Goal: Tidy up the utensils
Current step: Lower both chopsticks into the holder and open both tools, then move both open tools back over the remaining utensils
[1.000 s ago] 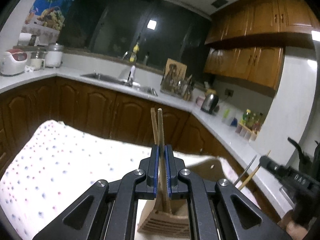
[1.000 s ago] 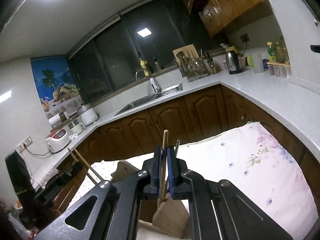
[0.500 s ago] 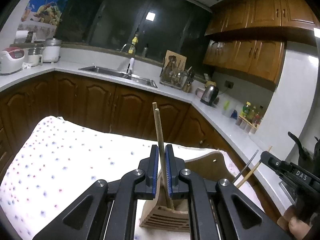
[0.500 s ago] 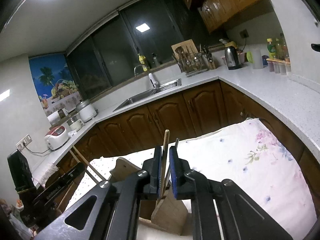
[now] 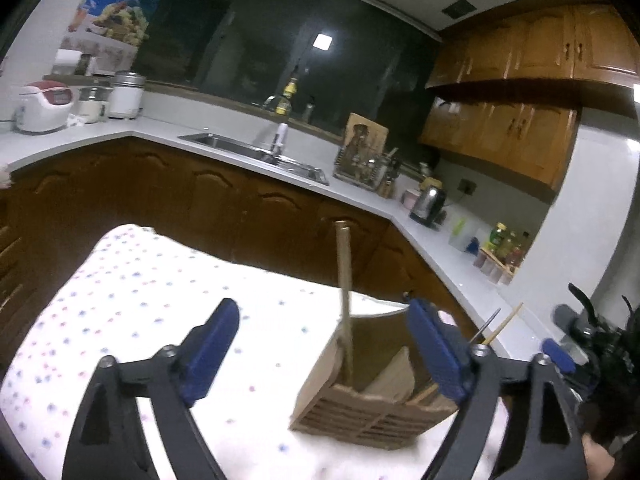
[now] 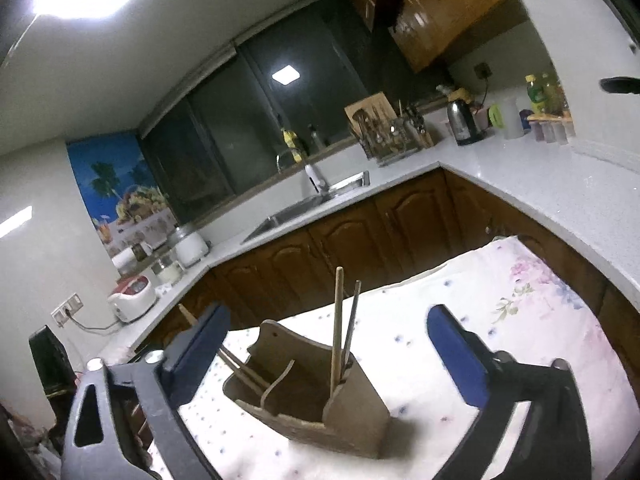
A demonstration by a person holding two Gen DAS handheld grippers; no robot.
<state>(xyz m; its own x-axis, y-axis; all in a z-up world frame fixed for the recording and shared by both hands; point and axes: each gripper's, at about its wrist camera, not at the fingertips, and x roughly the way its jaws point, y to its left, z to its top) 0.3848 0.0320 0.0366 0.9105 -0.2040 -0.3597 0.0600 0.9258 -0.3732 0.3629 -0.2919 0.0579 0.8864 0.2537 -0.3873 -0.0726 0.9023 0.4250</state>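
Note:
A wooden utensil holder (image 5: 372,404) stands on the dotted tablecloth (image 5: 140,312). A pair of wooden chopsticks (image 5: 344,300) stands upright in its left compartment. My left gripper (image 5: 328,352) is open and empty, its jaws wide on either side of the chopsticks. In the right wrist view the holder (image 6: 320,404) has a wooden chopstick (image 6: 336,328) and a thin dark one (image 6: 351,320) upright in its right compartment, and more chopsticks (image 6: 236,364) lean in the left one. My right gripper (image 6: 328,356) is open and empty, just behind the holder.
The table sits in a kitchen corner with brown cabinets (image 5: 248,216), a white counter (image 6: 540,200) and a sink (image 5: 256,152). A rice cooker (image 5: 44,106), a kettle (image 5: 428,204) and a utensil rack (image 5: 364,164) stand on the counter.
Both grippers were shut on chopsticks standing in the holder. Both have opened wide and let go; the chopsticks stay upright in the holder.

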